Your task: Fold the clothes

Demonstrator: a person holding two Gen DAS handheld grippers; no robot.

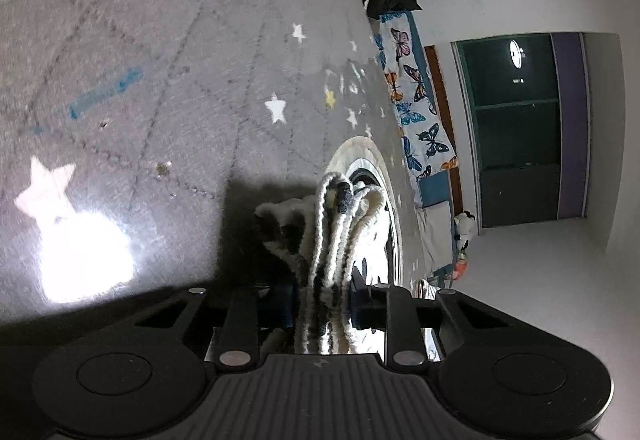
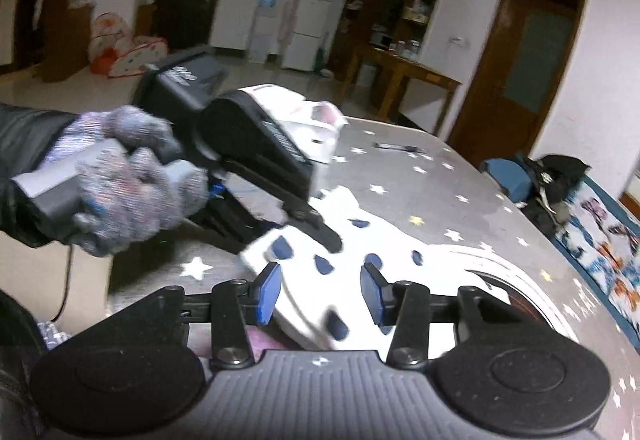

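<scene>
Garment (image 2: 360, 240), white knit with dark spots, is spread on the star-printed grey tabletop (image 2: 460, 176); soft, light, limp, best taken at bunched edges. Left claw (image 1: 324, 304) is clamped on gathered folds; right claw (image 2: 320, 292) stands apart over the cloth. Doors and shelves are seen behind

Garment (image 2: 360, 240): white, dark blue spots. Cover (image 1: 200, 80): grey, white stars, one yellow. Glove (image 2: 132, 176): speckled grey. Right gripper (image 2: 320, 298) pads: blue. Butterfly fabric (image 1: 416, 108): white, multicoloured.
</scene>
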